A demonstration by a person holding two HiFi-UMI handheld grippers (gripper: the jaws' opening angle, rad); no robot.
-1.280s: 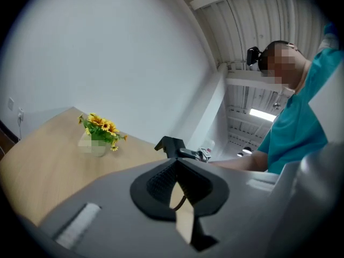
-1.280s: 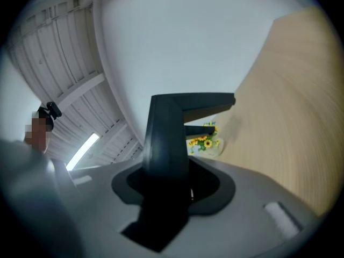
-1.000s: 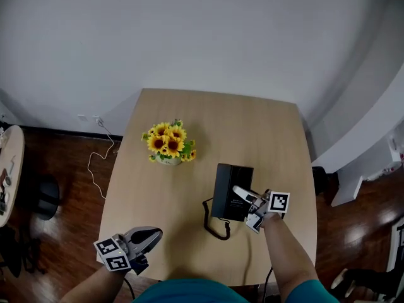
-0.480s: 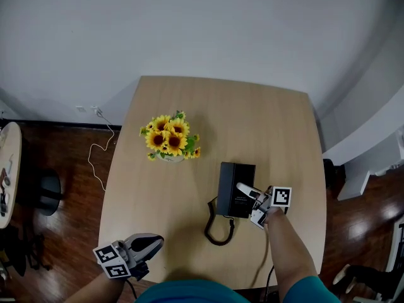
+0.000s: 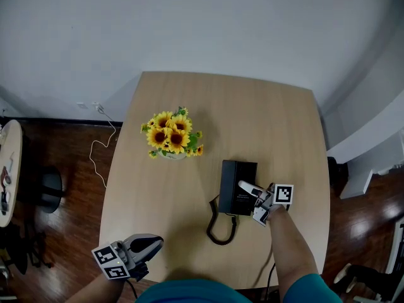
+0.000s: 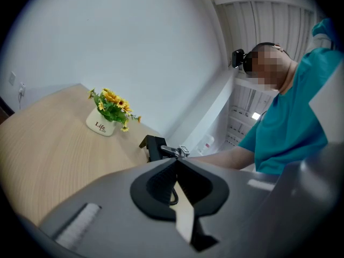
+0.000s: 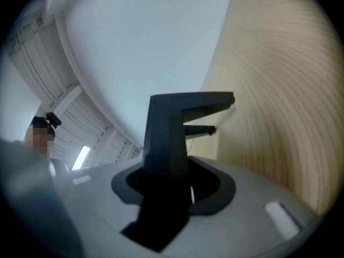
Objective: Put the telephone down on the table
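Currently the right gripper (image 5: 243, 187) is clenched on the black telephone (image 5: 238, 178). In the right gripper view the dark body stands up straight out from between the two jaws, which press on it from both sides. The telephone extends forward from the jaw tips. It sits low over the light wooden table (image 5: 265, 118). I cannot tell whether its underside touches the top.

- Coiled black cord (image 5: 221, 227): loops on the table behind the jaw tips and to that gripper's left, running from the telephone's near end.
- Sunflowers in a white pot (image 5: 171, 141): upright, ahead of the right gripper and off to its left, apart from the telephone.
- Person's forearm (image 5: 287, 238): bare, running back from the right gripper toward a teal sleeve.

The left gripper (image 6: 177, 165) has its jaws drawn together with nothing between them, only a thin pale sliver of table showing at the seam. It hovers at the table's near edge. Far ahead of its closed tips stand the telephone and the other gripper, well apart from it, and the flower pot lies forward and to the left. A plain white wall (image 5: 208, 24) rises beyond the table.
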